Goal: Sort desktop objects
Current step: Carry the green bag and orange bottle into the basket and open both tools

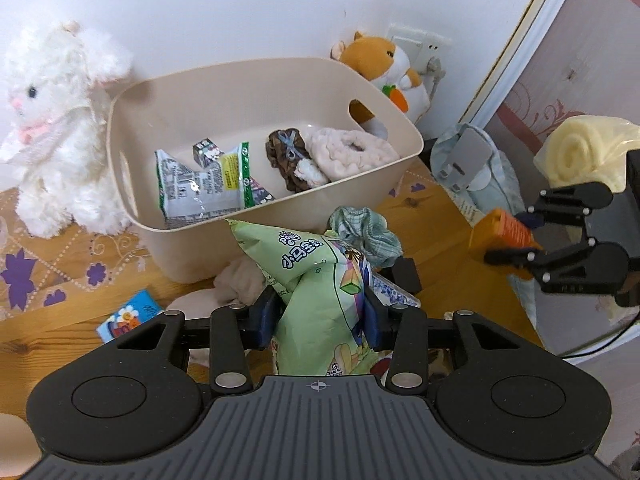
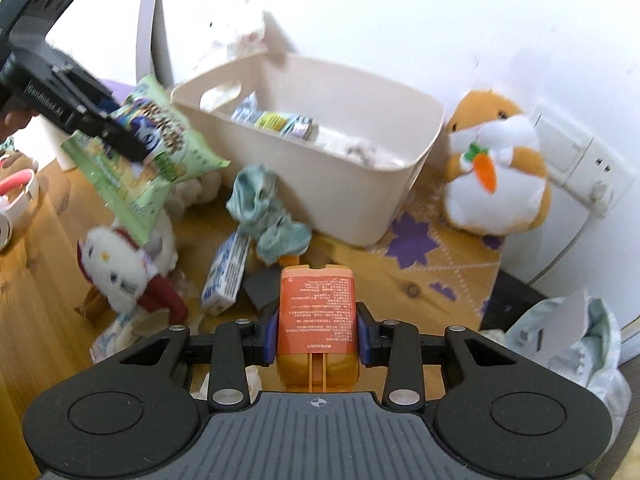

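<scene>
The bin (image 1: 256, 128) sits ahead of both my claws, and everything turns on that: its open mouth lies forward and a little left of my left claw (image 1: 322, 314), forward and left of my right claw (image 2: 317, 330) too, with the left one nearer its rim. It is smooth beige plastic, rounded at the corners, with a cut-out handle; inside lie a crinkled foil packet, a small carton and soft fuzzy cloth things.

My left claw is closed partway on the snack bag (image 1: 320, 280), a puffy pale green film pouch, pinched at its waist with its long axis running up toward the bin wall. It looks clear of the counter (image 1: 52, 332), though my own claw hides the bag's lower end.

My right claw is clamped on the orange bottle (image 2: 316, 308), a flat-sided hard plastic one with a printed label, its length pointing straight away from me.
</scene>
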{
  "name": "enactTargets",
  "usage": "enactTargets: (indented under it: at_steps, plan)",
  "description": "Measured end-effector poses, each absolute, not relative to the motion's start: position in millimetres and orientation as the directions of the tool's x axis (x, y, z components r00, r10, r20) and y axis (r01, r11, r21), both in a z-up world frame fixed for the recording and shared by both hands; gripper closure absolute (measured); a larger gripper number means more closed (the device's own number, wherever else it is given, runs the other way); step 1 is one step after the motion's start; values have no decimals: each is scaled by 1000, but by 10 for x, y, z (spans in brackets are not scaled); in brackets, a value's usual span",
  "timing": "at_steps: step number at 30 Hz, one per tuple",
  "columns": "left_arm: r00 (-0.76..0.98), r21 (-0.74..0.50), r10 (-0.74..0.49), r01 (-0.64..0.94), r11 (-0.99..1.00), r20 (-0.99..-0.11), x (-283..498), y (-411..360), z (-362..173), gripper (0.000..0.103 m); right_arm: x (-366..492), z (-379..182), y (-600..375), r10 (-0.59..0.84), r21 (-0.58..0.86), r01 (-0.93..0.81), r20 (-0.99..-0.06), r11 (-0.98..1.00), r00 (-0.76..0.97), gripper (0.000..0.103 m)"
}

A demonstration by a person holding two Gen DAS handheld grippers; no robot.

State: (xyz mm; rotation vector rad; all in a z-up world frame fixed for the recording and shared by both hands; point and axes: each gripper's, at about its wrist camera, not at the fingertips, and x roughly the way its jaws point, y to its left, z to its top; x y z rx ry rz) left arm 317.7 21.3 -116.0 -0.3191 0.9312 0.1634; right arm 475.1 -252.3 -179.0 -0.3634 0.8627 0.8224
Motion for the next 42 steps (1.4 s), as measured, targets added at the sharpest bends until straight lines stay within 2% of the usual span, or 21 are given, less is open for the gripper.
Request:
enactTargets:
  at_steps: [11,24,34,42]
  plan:
    - [643,-207,26,-284,936,-765,2850,377,-841,60,4920,-1359,-2393,507,2,-734,-724,680,468,68]
    - [706,-186,191,-419,889,-682,3007,945,-493,60,5434,-1038,-2003,481,-68,-693,-671,718,564,68]
    - [675,-179,276,-522,834,-684,3449,1120,-708,60,5807,-1088,-1584,459,-45,-626,-639,778,617,68]
    - [618,-145,319,-582,800,-719,3721,1146,-955,60,6006,-1395,-1408,434,47,-549,-671,834,601,68]
